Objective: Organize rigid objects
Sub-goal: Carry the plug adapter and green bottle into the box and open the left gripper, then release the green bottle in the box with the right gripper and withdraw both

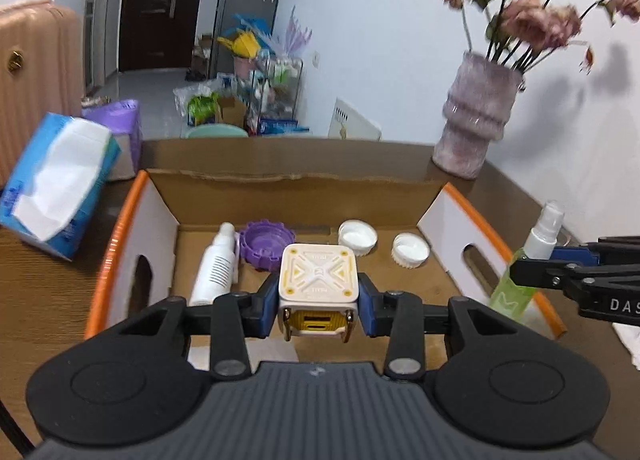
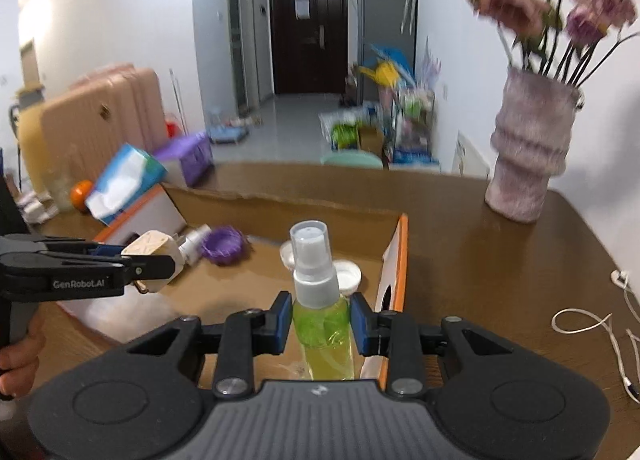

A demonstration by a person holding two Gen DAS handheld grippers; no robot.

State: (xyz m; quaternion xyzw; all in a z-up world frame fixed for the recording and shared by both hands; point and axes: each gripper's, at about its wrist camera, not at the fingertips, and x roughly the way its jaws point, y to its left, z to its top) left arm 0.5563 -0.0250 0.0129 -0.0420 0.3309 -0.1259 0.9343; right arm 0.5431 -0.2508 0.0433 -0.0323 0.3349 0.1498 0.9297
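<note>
My left gripper [image 1: 318, 302] is shut on a cream and yellow cube-shaped plug adapter [image 1: 318, 280], held above the open cardboard box [image 1: 296, 195]. Seen from the right wrist, that adapter [image 2: 154, 256] hangs over the box's left part. My right gripper [image 2: 320, 320] is shut on a green spray bottle [image 2: 322, 324] with a clear cap, upright over the box's right end [image 2: 394, 256]. In the left wrist view the same bottle [image 1: 528, 260] shows beside the box's right wall. Inside the box lie a white bottle [image 1: 214, 268], a purple lid [image 1: 268, 246] and two white caps [image 1: 358, 238].
A ribbed pink vase [image 1: 472, 119] of flowers stands on the brown table behind the box's right corner. A blue tissue box [image 1: 56, 183] and a purple box [image 1: 120, 127] sit at the left. White cables [image 2: 600, 324] lie on the table at the right. A hand [image 2: 18, 356] grips the left tool.
</note>
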